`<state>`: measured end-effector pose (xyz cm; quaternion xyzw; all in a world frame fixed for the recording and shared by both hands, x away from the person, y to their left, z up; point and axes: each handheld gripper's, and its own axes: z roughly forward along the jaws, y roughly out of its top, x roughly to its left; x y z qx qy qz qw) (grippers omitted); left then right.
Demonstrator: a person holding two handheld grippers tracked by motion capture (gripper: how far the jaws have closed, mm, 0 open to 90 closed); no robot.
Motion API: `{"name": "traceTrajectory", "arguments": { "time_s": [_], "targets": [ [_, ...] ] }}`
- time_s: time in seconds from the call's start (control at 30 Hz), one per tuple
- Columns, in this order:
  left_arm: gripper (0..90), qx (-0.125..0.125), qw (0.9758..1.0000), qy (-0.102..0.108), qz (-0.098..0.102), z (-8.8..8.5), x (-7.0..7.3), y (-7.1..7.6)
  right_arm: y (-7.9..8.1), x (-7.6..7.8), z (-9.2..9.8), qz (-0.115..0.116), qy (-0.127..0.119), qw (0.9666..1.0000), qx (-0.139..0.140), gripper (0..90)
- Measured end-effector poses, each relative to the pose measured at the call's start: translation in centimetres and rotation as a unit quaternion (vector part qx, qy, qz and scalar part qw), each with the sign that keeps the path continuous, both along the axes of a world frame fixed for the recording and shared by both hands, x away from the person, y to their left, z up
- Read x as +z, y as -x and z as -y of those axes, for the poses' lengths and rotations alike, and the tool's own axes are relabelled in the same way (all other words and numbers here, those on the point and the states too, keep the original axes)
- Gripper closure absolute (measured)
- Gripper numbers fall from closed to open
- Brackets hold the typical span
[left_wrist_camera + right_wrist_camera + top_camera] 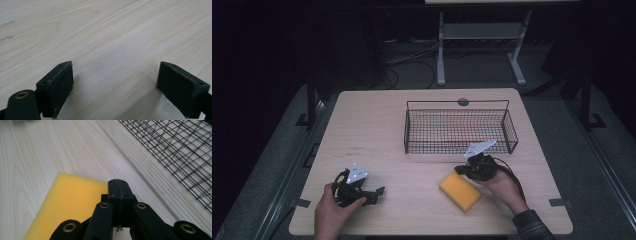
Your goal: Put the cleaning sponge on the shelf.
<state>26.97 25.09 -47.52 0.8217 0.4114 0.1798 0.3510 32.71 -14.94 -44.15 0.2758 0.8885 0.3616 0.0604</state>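
High view: a pale wood table (377,115) in a dark room, wire basket (459,131) toward 1 o'clock. Left gripper (373,193), jaws wide apart, empty. Right gripper (460,170), jaws pressed together, touches the yellow sponge (460,191).

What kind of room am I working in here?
Probably a lab or test workspace: a bare wooden table, loose cables on the floor and a metal stand behind it in a dim room.

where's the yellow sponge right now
In the high view the sponge lies flat on the table, near its front edge and right of centre, just in front of the wire basket and beside the right gripper.
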Motion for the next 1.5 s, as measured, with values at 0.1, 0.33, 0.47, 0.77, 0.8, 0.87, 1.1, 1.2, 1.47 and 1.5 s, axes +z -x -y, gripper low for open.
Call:
{"name": "traceTrajectory", "arguments": {
  "time_s": [0.1, 0.33, 0.47, 0.77, 0.8, 0.87, 1.1, 1.2, 1.47, 1.5],
  "targets": [
    [12.8, 0.0, 1.0, 0.0, 0.0, 0.0, 0.0, 0.0, 0.0, 0.0, -0.4, 0.0, 0.001, 1.0, 0.005, 89.7],
    [12.8, 0.0, 1.0, 0.0, 0.0, 0.0, 0.0, 0.0, 0.2, -0.1, -1.3, -0.001, 0.002, 0.9999, 0.017, 89.7],
    [12.8, 0.0, 1.0, 0.0, 0.0, 0.0, 0.0, 0.0, 0.3, 0.0, -1.8, -0.002, 0.004, 0.9997, 0.023, 89.7],
    [12.8, 0.0, 1.0, 0.0, 0.0, 0.0, 0.0, 0.0, 0.6, 0.0, -2.8, -0.004, 0.008, 0.9991, 0.04, 89.7],
    [12.8, 0.0, 1.0, 0.0, 0.0, 0.0, 0.0, 0.0, 0.6, 0.0, -2.9, -0.006, 0.006, 0.9991, 0.041, 89.7],
    [12.8, 0.0, 1.0, 0.0, 0.0, 0.0, 0.0, 0.0, 0.6, 0.0, -3.0, -0.006, 0.008, 0.999, 0.043, 89.6],
    [12.8, 0.0, 1.0, 0.0, 0.0, 0.0, 0.0, 0.0, 0.7, 0.2, -2.7, -0.008, 0.012, 0.9993, 0.035, 83.0],
    [12.8, 0.0, 1.0, 0.0, 0.0, 0.0, 0.0, 0.0, 0.6, 0.3, -2.3, -0.007, 0.015, 0.9995, 0.028, 76.7],
    [12.8, 0.0, 1.0, 0.0, 0.0, 0.0, 0.0, 0.0, 0.5, 1.0, -1.1, -0.016, 0.023, 0.9996, -0.002, 53.7],
    [12.8, 0.0, 1.0, 0.0, 0.0, 0.0, 0.0, 0.0, 0.5, 1.0, -0.9, -0.018, 0.021, 0.9996, -0.004, 50.4]
  ]
}}
